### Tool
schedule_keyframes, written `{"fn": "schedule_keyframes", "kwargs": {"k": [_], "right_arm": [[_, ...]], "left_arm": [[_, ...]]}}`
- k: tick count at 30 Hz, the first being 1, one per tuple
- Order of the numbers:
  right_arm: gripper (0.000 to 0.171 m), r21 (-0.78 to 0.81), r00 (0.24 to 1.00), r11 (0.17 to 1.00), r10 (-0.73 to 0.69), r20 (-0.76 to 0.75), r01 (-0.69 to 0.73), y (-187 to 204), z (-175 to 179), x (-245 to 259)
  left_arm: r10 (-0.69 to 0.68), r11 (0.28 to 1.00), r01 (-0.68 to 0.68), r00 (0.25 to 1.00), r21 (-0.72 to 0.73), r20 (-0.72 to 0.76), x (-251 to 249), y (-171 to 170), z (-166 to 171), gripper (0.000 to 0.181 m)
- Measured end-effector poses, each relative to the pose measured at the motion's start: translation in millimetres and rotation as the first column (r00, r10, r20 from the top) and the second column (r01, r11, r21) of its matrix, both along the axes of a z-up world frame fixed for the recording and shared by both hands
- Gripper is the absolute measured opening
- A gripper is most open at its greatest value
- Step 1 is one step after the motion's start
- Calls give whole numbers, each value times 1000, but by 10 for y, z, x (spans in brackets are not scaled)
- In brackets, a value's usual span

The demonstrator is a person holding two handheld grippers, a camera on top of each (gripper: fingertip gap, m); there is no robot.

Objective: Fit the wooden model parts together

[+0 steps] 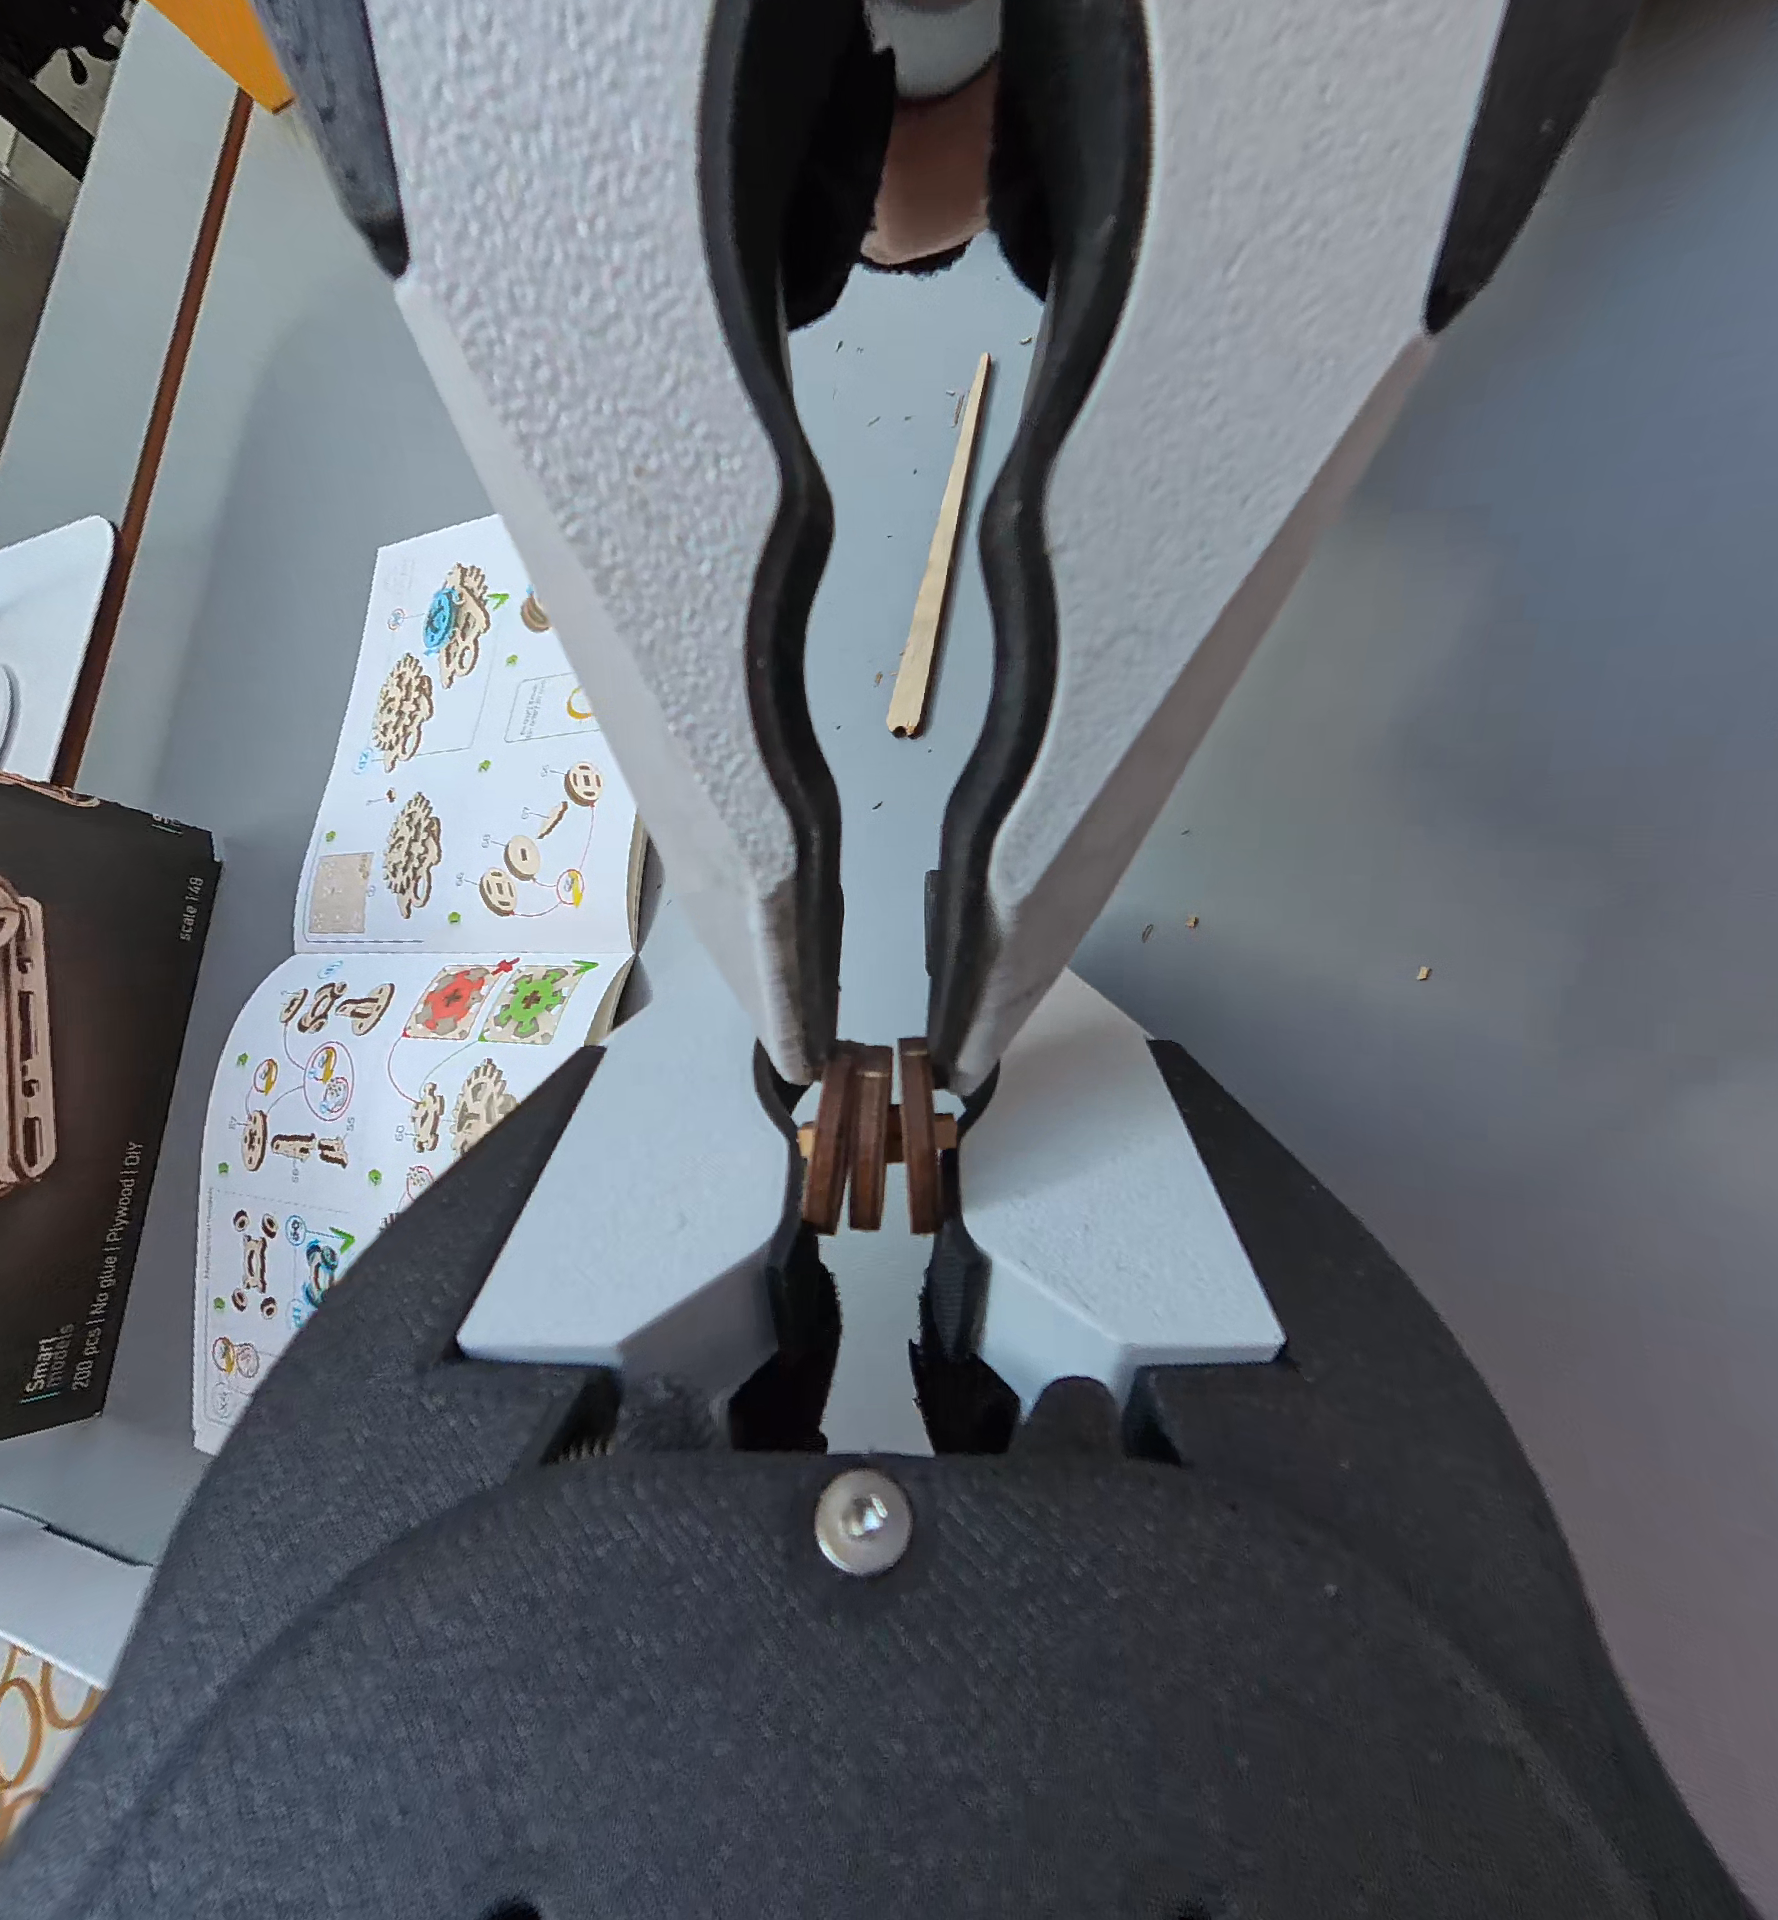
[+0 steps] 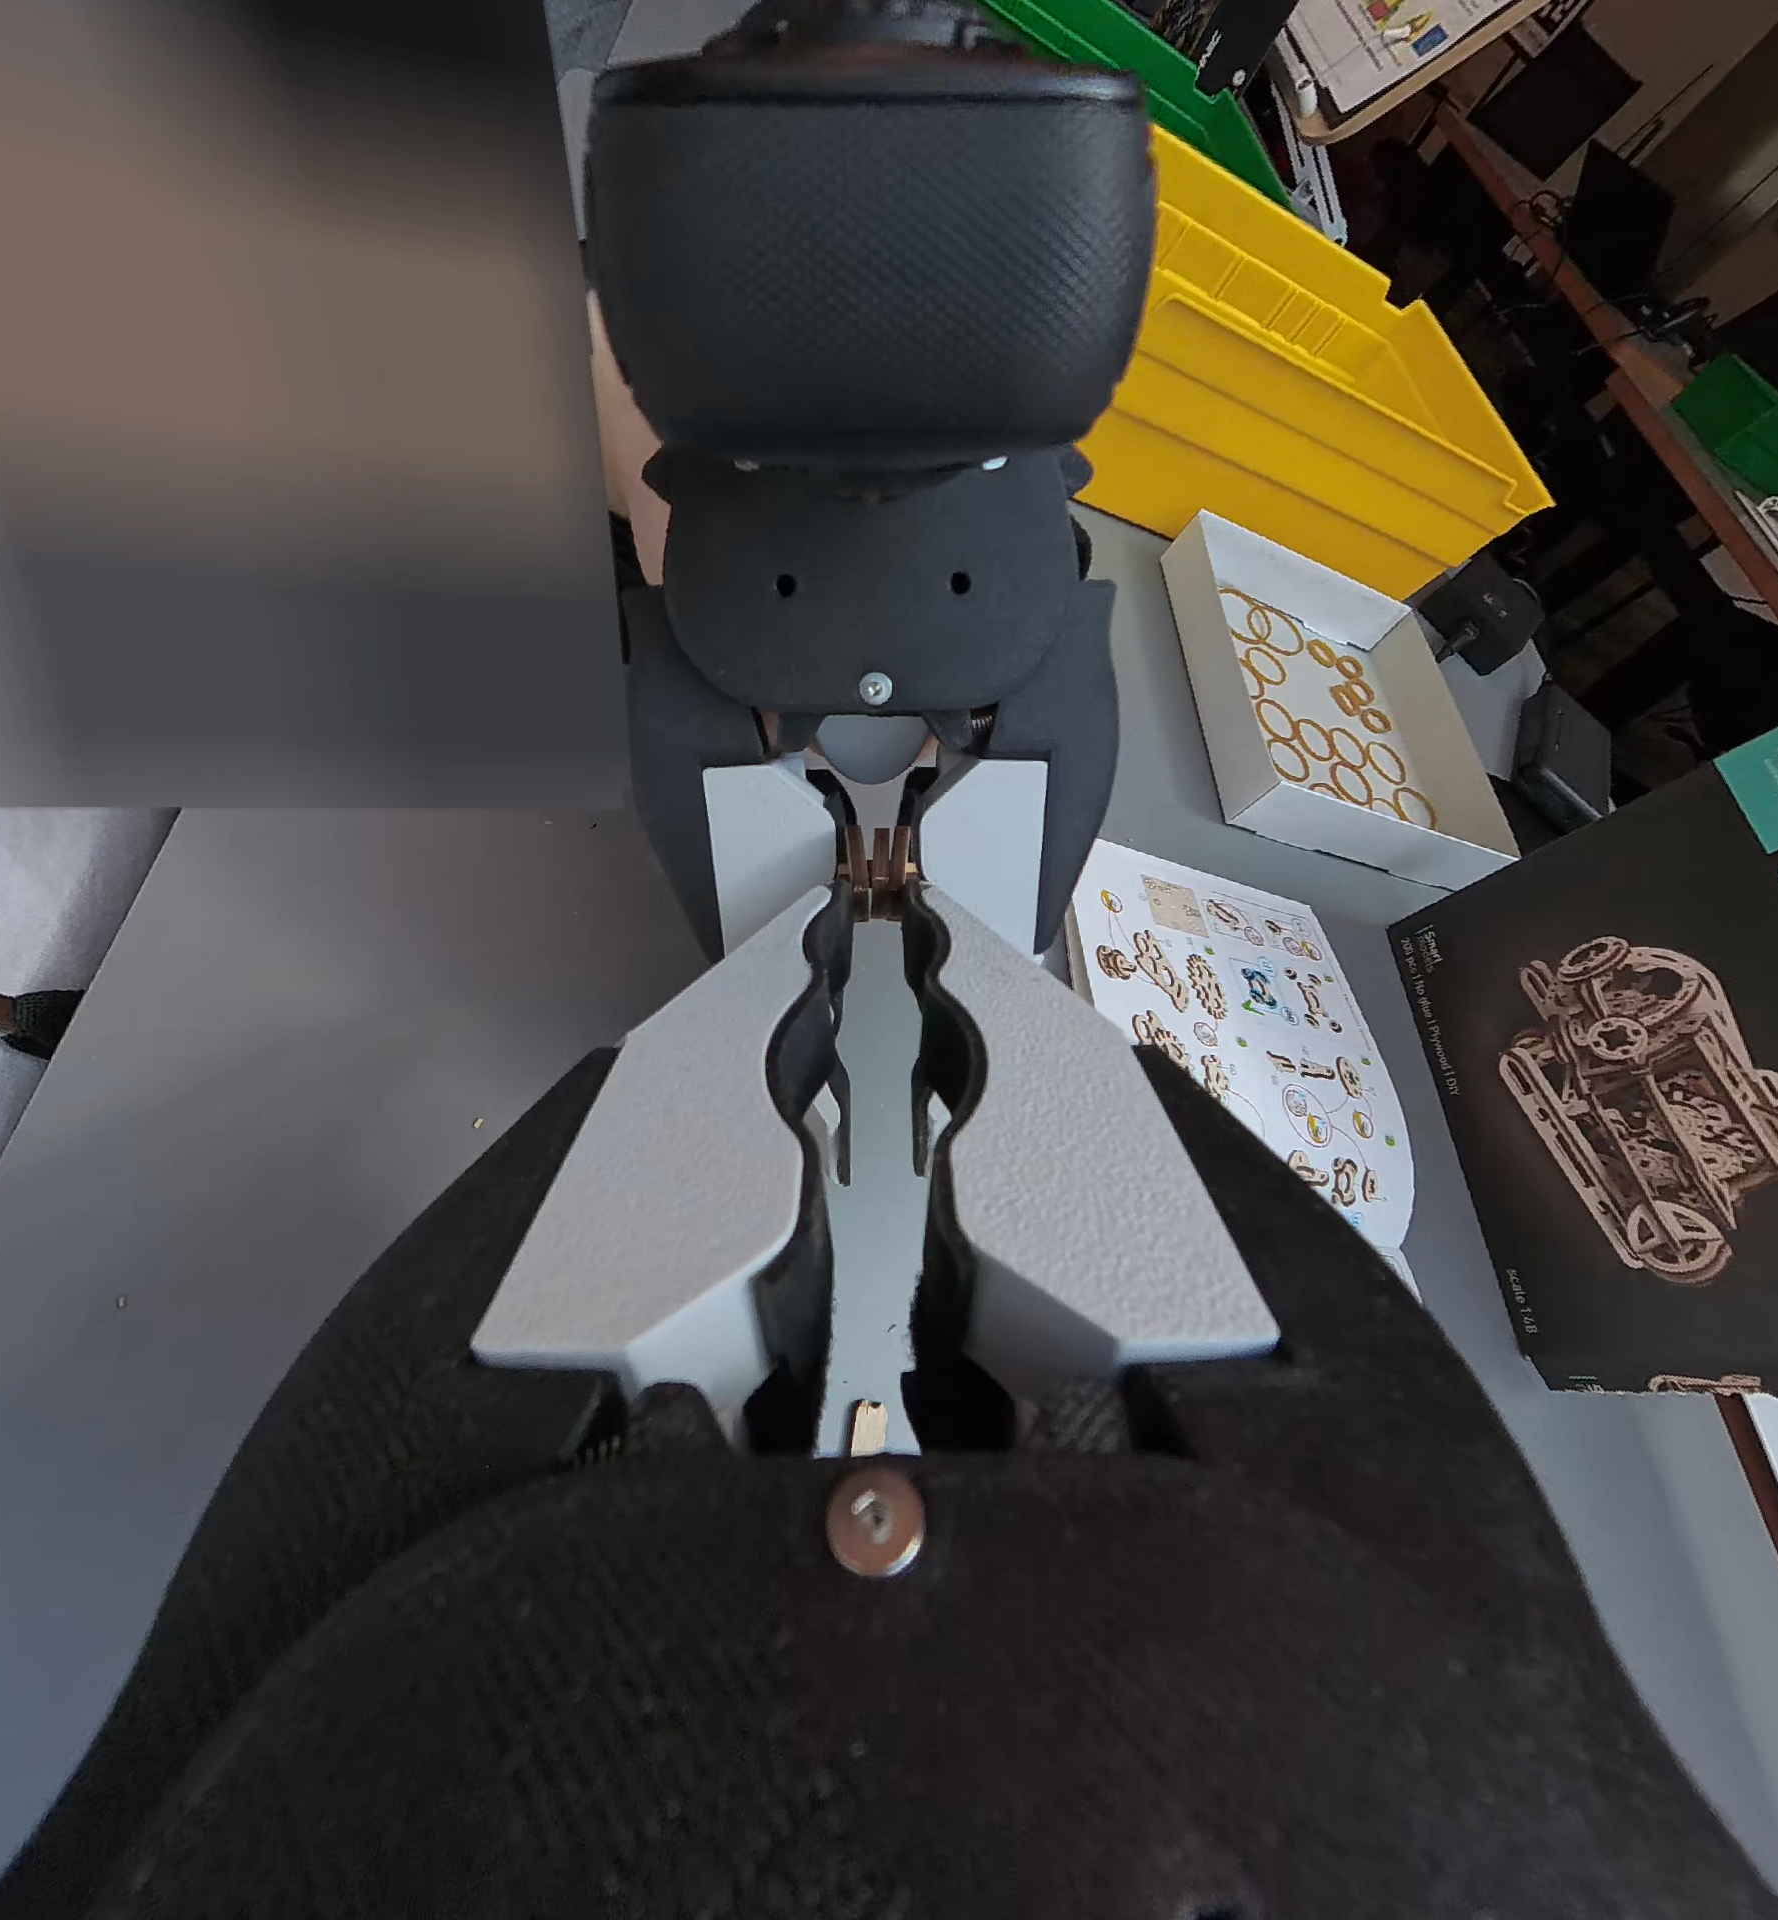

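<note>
Grippers nose to nose: left gripper from 6 o'clock, right gripper from 12, both jaws clamped on wooden disc stack, likely to press discs along axle

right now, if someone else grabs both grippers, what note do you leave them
Left gripper: shut on the wooden disc assembly, three discs on a cross pin, held above the table.
Right gripper: meets it tip to tip, shut on the same assembly from the opposite side.
Done: discs threaded on the pin.
Left: discs unevenly spaced, probably need pressing together.
Nearby: loose wooden stick, instruction booklet, kit box, parts tray.
</note>
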State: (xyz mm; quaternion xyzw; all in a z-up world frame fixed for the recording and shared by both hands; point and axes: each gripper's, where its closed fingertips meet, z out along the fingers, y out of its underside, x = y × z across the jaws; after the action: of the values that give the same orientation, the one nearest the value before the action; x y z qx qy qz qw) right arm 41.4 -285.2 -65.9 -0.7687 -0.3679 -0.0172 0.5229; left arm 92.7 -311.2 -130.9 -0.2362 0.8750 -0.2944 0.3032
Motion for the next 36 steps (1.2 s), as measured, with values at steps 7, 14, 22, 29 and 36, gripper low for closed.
{"fn": "schedule_keyframes", "kwargs": {"k": [7, 14, 22, 29, 36], "right_arm": [[9, -17, 1000, 1000, 5, -1, -5, -8, -40, 0], [9, -35, 1000, 999, 14, -7, -14, -6, -87, -17], [10, -28, 1000, 1000, 7, 6, -7, -4, -90, -1], [10, -43, 998, 999, 19, 59, -17, -31, -168, -2], [11, -57, 993, 998, 23, 112, -16, -44, -252, 22]], "left_arm": [[7, 1000, -7, 1000, 15, -25, -16, 11, -65, 12], [0, 999, 2, 999, 37, -53, -50, 25, -130, 9], [16, 999, -15, 999, 31, -34, -14, 24, -110, 11], [4, 998, -2, 1000, 69, -20, -11, 6, -182, 14], [11, 996, -4, 996, 86, -91, -29, 9, -294, 11]]}}
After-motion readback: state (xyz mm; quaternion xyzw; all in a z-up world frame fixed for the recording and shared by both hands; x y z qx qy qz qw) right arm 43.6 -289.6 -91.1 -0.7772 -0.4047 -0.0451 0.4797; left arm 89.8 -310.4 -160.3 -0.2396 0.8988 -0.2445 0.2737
